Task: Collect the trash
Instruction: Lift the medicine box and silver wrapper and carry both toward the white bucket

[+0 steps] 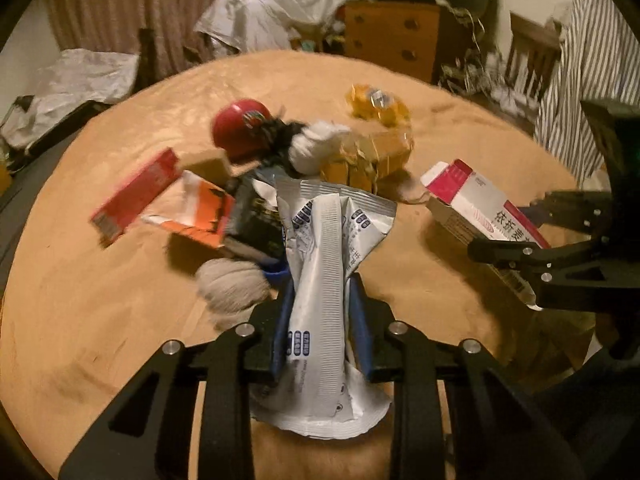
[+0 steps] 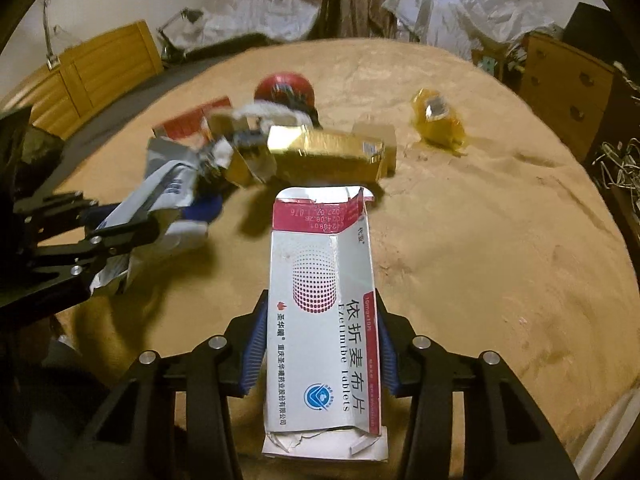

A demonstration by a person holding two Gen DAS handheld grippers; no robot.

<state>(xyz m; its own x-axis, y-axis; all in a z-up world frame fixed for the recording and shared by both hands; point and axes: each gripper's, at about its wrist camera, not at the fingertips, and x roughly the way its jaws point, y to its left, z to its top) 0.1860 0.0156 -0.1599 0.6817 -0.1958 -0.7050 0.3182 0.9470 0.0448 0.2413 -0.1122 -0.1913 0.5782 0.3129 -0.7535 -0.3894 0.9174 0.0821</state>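
Observation:
My left gripper (image 1: pixel 322 300) is shut on a silver foil wrapper (image 1: pixel 324 264) with blue print, held above the tan blanket (image 1: pixel 100 340); it also shows in the right wrist view (image 2: pixel 160 204). My right gripper (image 2: pixel 320 320) is shut on a white and pink medicine box (image 2: pixel 320 312) with an open torn end; that box shows in the left wrist view (image 1: pixel 480 204) at the right. A pile of trash lies beyond: a gold box (image 2: pixel 324 156), a red ball (image 1: pixel 240 128), a red box (image 1: pixel 136 196), an orange carton (image 1: pixel 196 212), and a yellow wrapper (image 2: pixel 438 120).
White tissue wads (image 1: pixel 232 284) lie near the pile. Wooden drawers (image 2: pixel 568 92) stand at the right, a wooden cabinet (image 2: pixel 92 68) at the left. Plastic-covered items (image 1: pixel 260 12) and curtains are behind.

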